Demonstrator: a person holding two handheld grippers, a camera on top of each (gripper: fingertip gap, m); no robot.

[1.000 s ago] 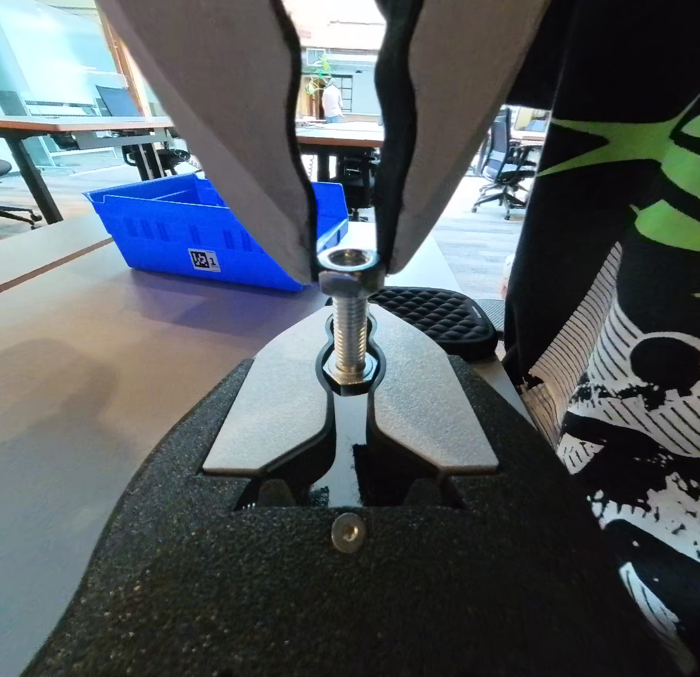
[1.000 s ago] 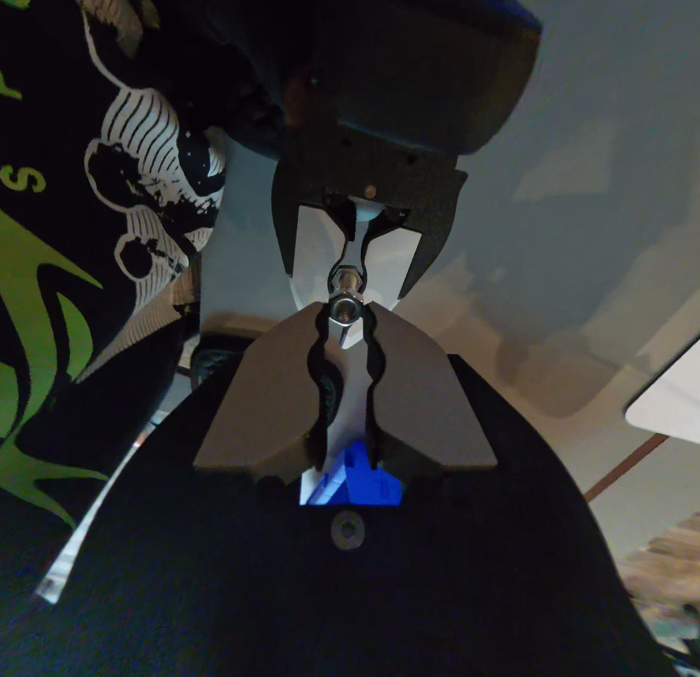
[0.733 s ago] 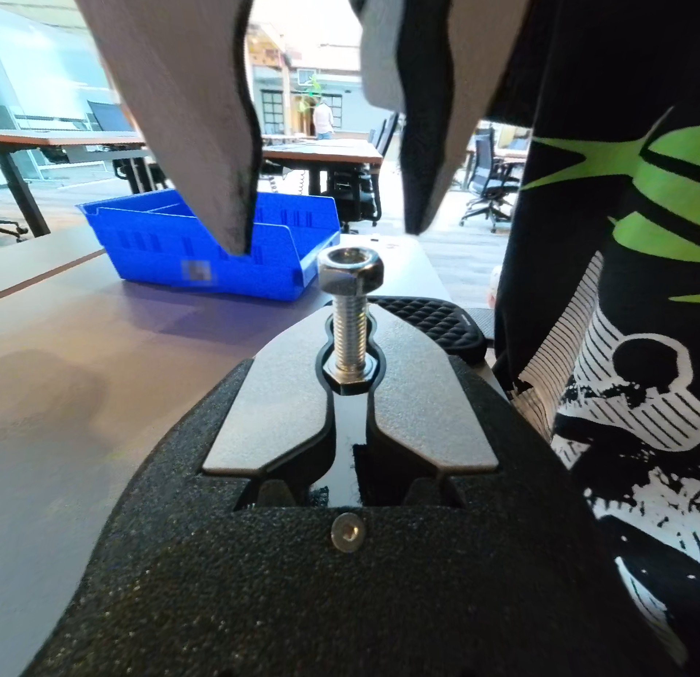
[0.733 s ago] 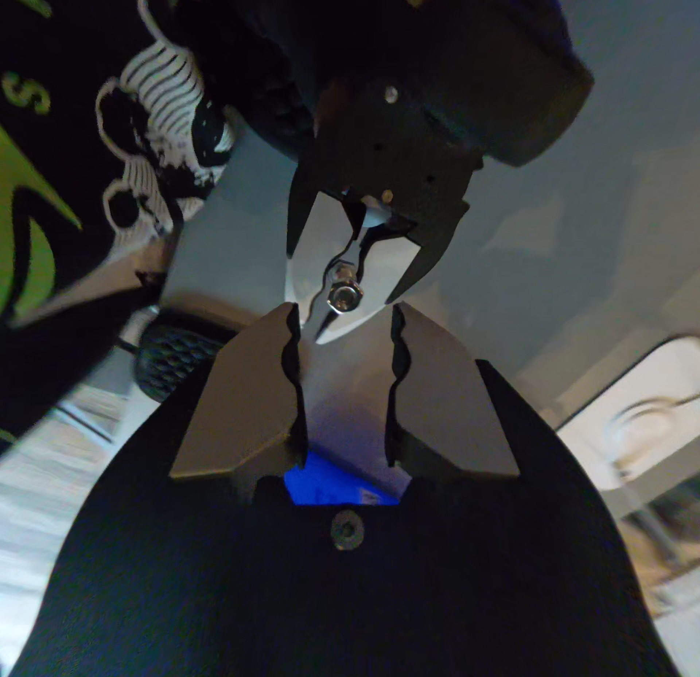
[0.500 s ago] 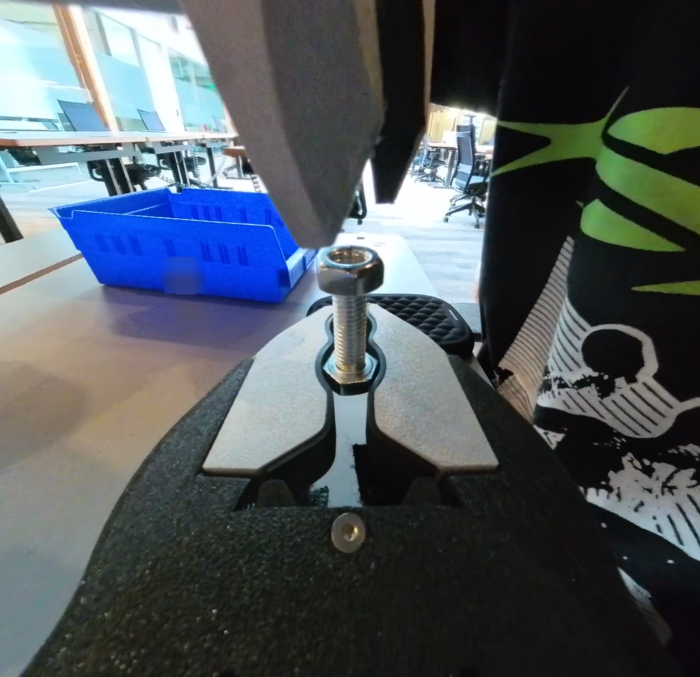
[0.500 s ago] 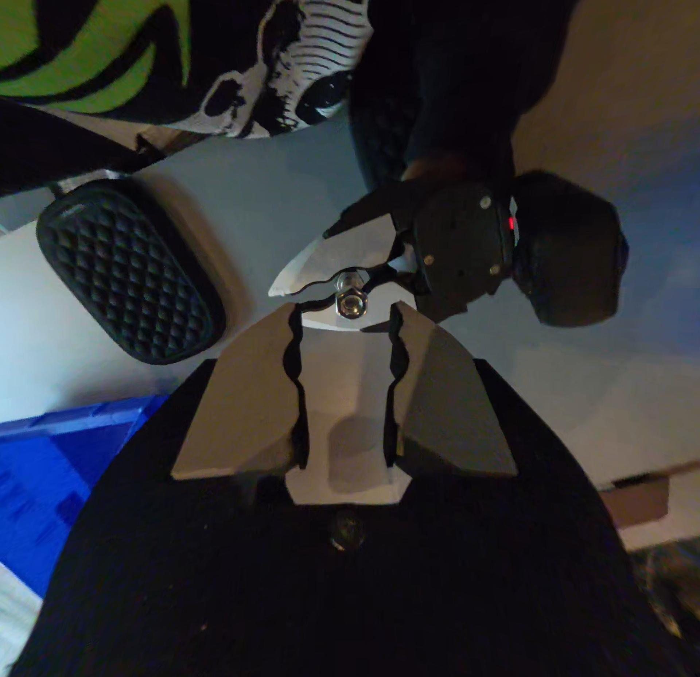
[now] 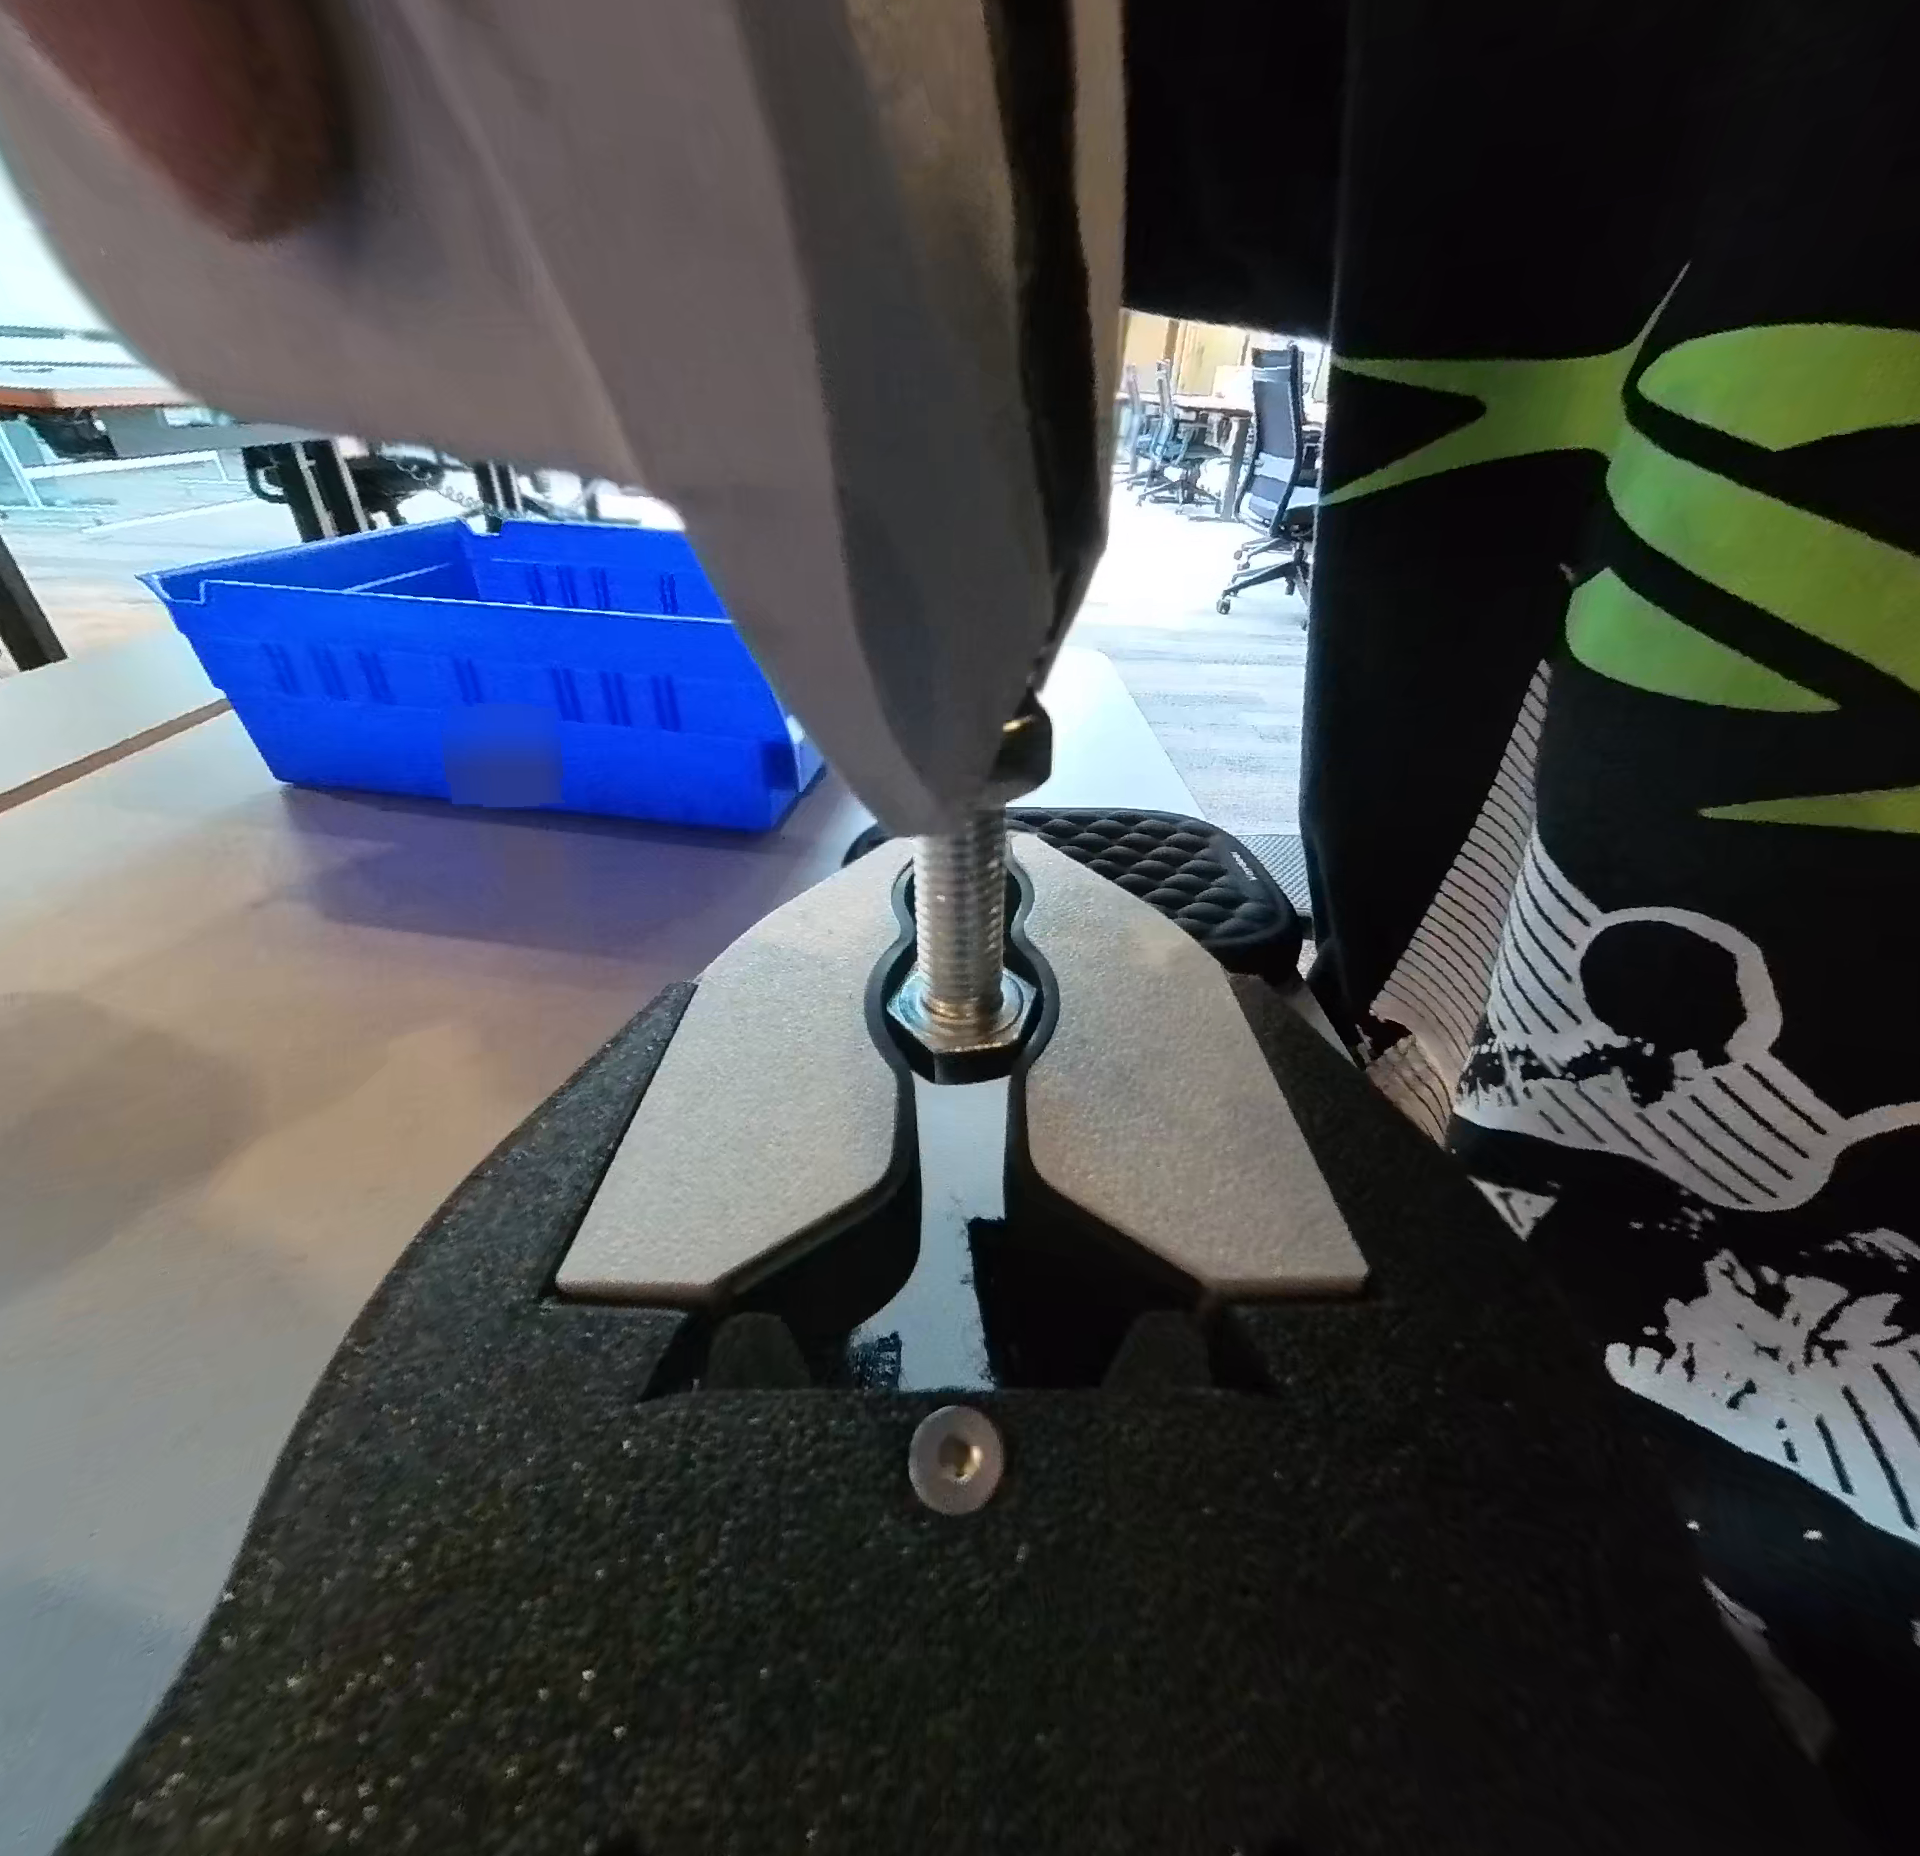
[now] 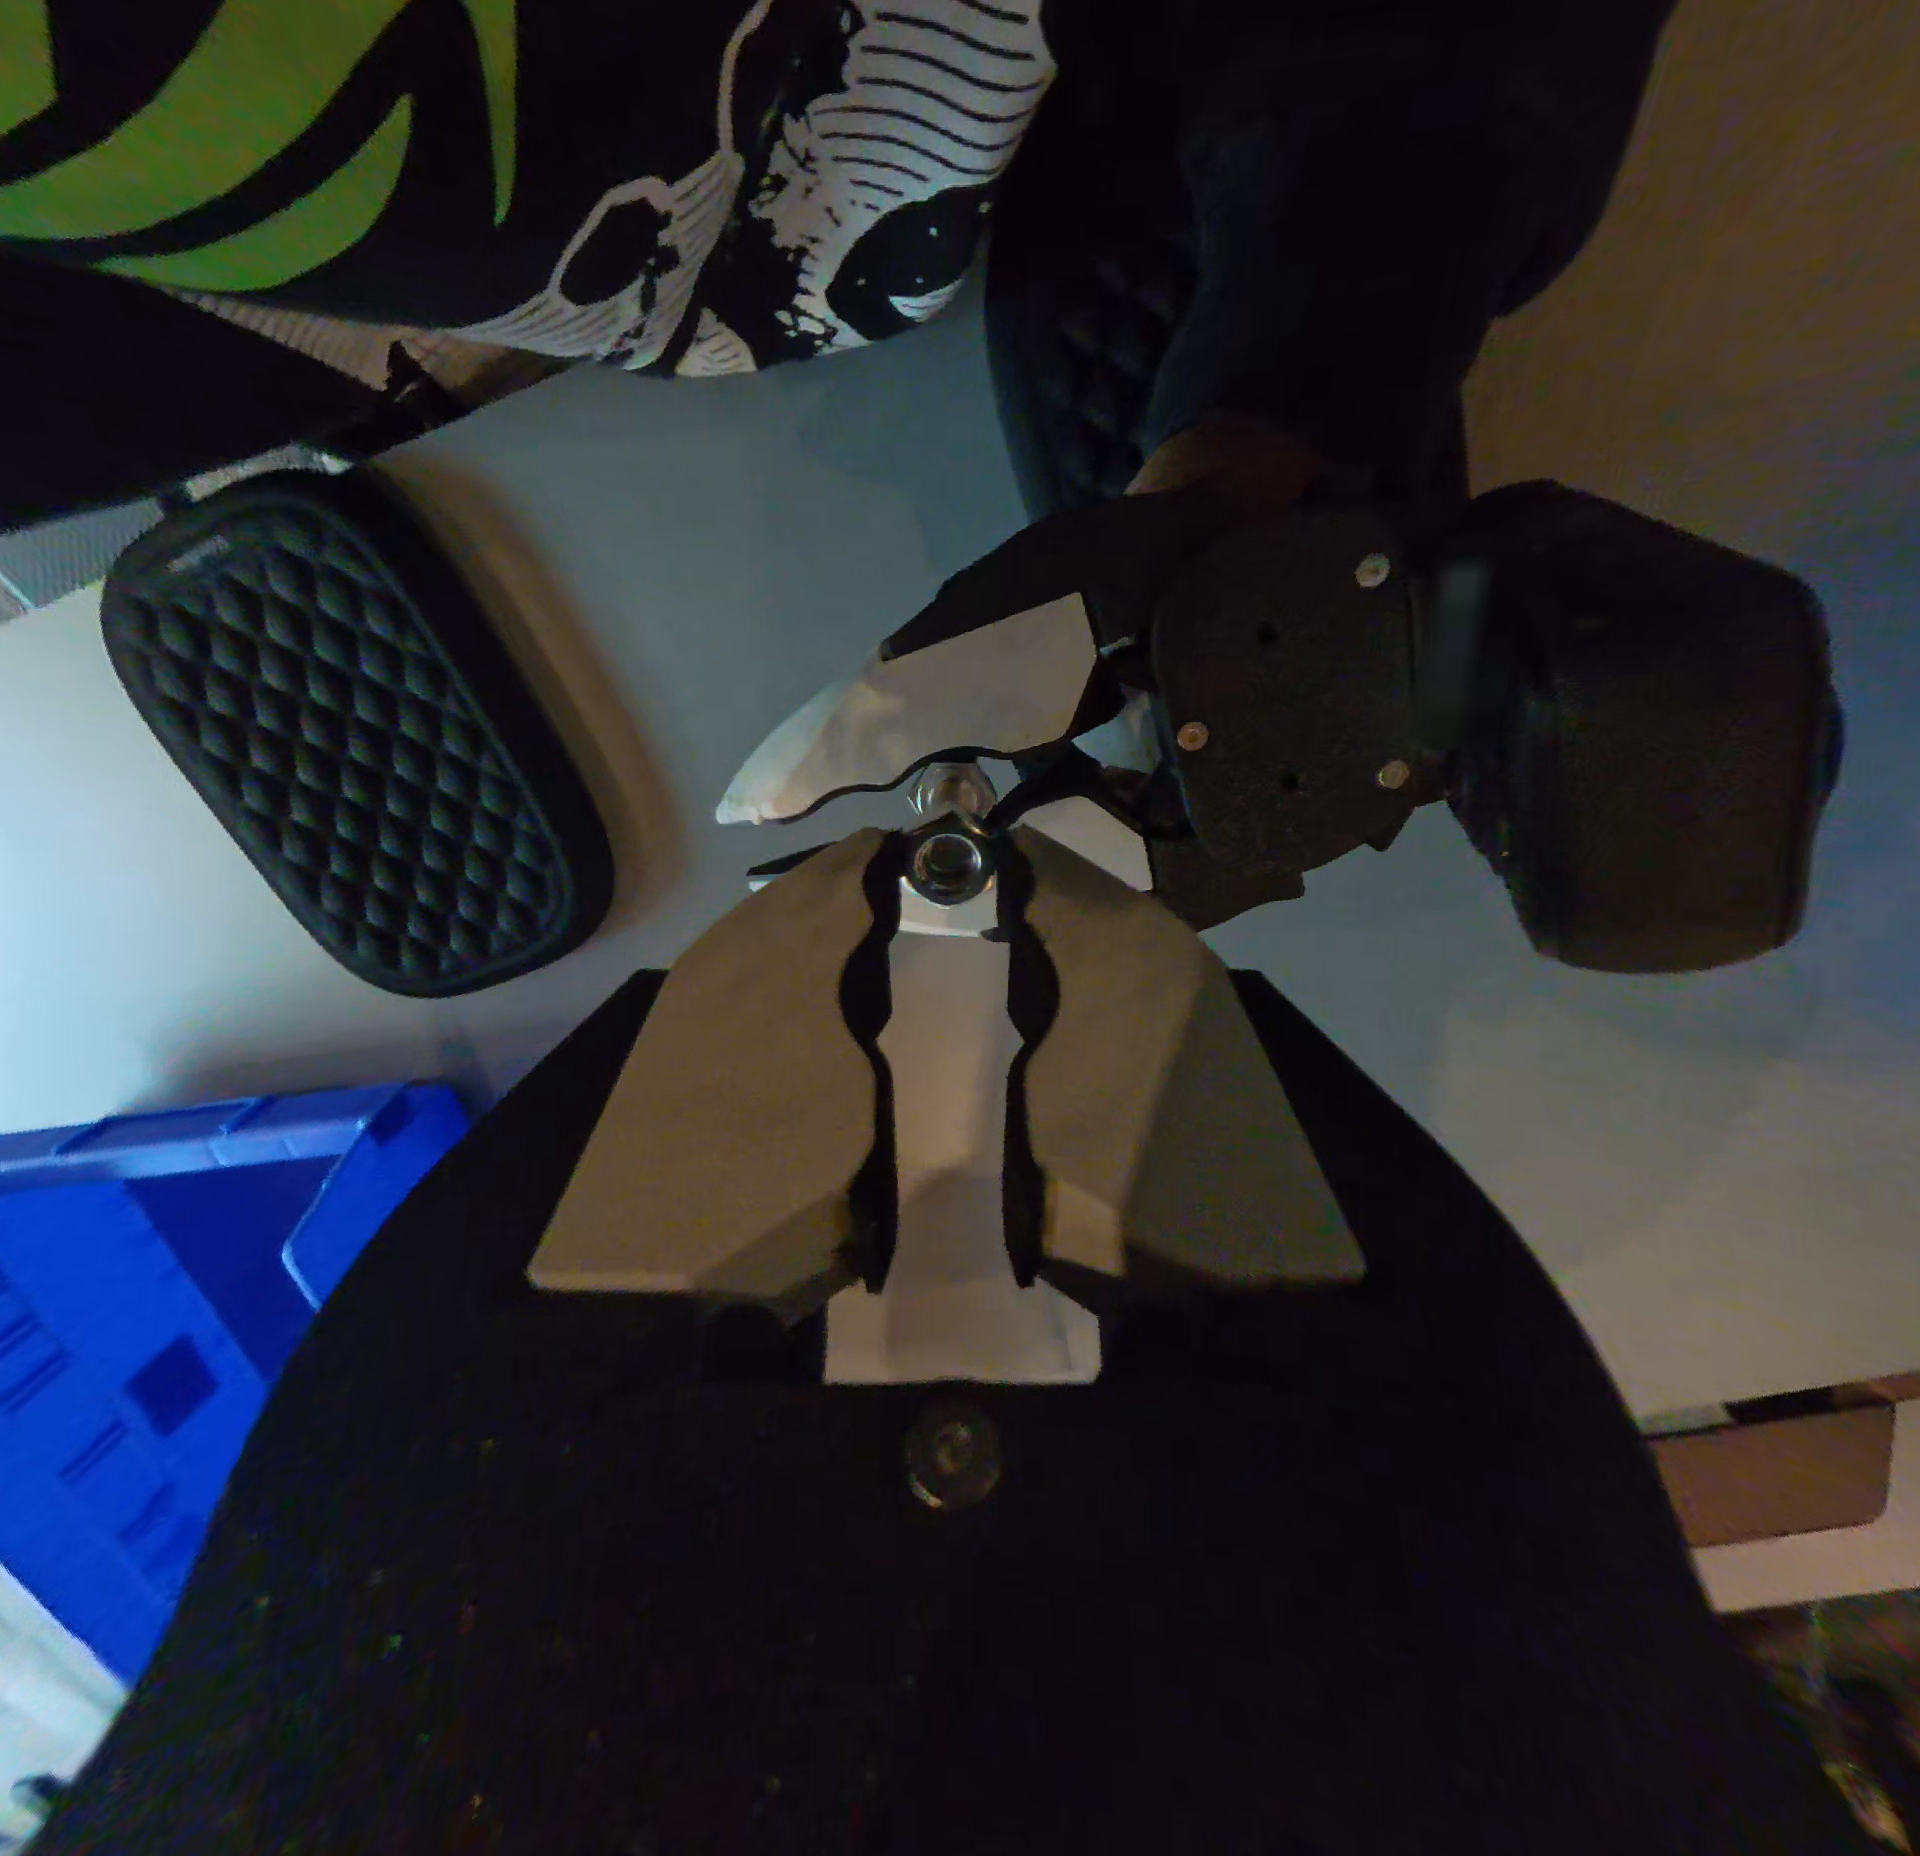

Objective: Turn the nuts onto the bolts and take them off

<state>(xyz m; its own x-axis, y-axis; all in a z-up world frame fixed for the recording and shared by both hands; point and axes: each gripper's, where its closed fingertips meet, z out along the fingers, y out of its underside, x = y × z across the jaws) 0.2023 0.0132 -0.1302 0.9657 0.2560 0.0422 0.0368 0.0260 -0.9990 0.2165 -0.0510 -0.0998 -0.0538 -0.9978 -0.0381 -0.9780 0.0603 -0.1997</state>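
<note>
In the left wrist view my left gripper (image 7: pixel 961 871) is shut on the hex head of a steel bolt (image 7: pixel 961 923). It holds the bolt upright above the grey table (image 7: pixel 260 1027). My right gripper (image 7: pixel 966 767) comes down from above, and its grey fingers cover most of the nut (image 7: pixel 1023 746) at the top of the thread. In the right wrist view I look straight down. My right gripper (image 8: pixel 945 856) has both fingertips against the nut (image 8: pixel 945 861). The left gripper (image 8: pixel 1039 705) lies sideways below it.
A blue plastic bin (image 7: pixel 499 684) stands on the table at the back left; it also shows in the right wrist view (image 8: pixel 156 1287). A black quilted pad (image 7: pixel 1153 871) lies just behind the bolt. A person's black printed shirt (image 7: pixel 1662 767) fills the right side. Left tips to right tips: about 7 cm.
My right gripper let go of the nut, lifted, swung round the bolt's axis, then came back down and closed on the nut. The left gripper and bolt stayed put.
</note>
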